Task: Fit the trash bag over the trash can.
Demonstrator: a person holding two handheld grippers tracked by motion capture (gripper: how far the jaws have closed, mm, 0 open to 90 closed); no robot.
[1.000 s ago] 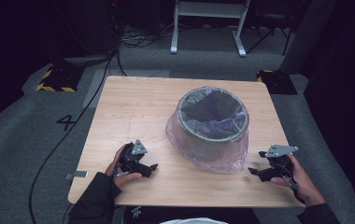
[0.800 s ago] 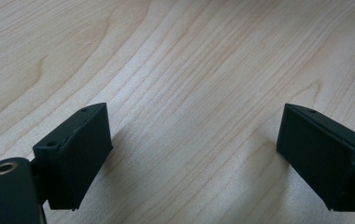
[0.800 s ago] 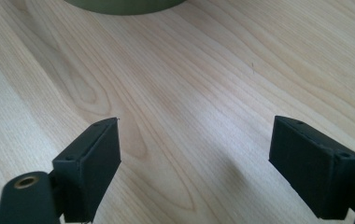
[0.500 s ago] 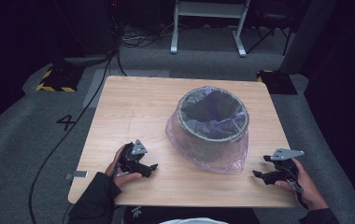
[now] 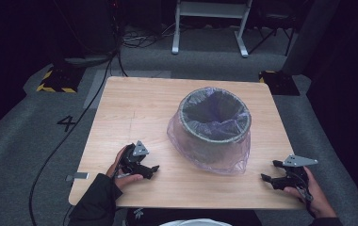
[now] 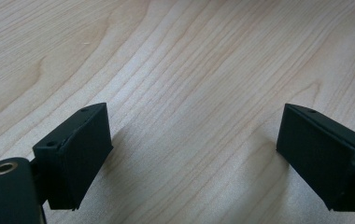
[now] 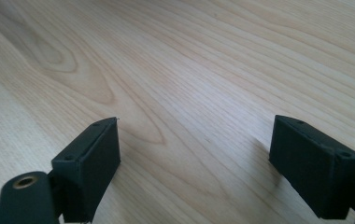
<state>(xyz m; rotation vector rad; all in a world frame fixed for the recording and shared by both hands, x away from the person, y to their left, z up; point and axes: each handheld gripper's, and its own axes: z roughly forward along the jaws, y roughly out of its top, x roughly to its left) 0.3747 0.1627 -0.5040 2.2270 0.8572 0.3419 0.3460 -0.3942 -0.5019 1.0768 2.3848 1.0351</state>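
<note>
While both grippers rest wide open on the table (image 5: 120, 108), the lined bin stands between them.
Left gripper (image 5: 152, 170) lies near the front edge, empty; the bin (image 5: 214, 123), its purple bag (image 5: 236, 157) draped outside, sits right and ahead of it, seemingly slightly nearer than to the empty right gripper (image 5: 269, 171).

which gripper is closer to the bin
The left gripper. It rests on the table just left of the bag's draped edge around the bin, while the right gripper sits farther off, at the table's right edge.
</note>
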